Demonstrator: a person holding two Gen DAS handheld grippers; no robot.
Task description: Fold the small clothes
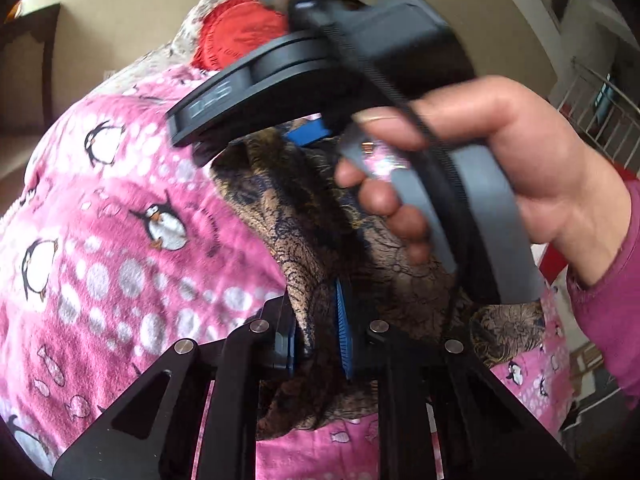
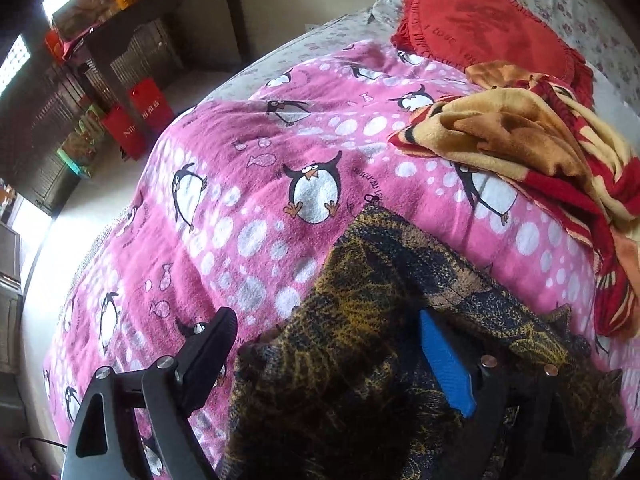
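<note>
The garment [image 2: 360,352] is a thin brown-gold cloth with a dark navy leafy print, rumpled and draped over the pink penguin blanket [image 2: 260,208]. The left gripper [image 1: 316,340] pinches a fold of it between blue pads. The right gripper [image 2: 328,360] stands wide apart, cloth heaped between its fingers. At two o'clock lies a red-and-yellow towel [image 2: 532,140].

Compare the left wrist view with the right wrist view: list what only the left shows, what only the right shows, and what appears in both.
Only the left wrist view shows the person's right hand holding the right gripper's handle, and the left gripper shut on the brown patterned garment.

Only the right wrist view shows the orange and red blanket, the dark table and the red bags; the right gripper is open.

Both show the garment, the pink penguin blanket and the red cushion.
</note>
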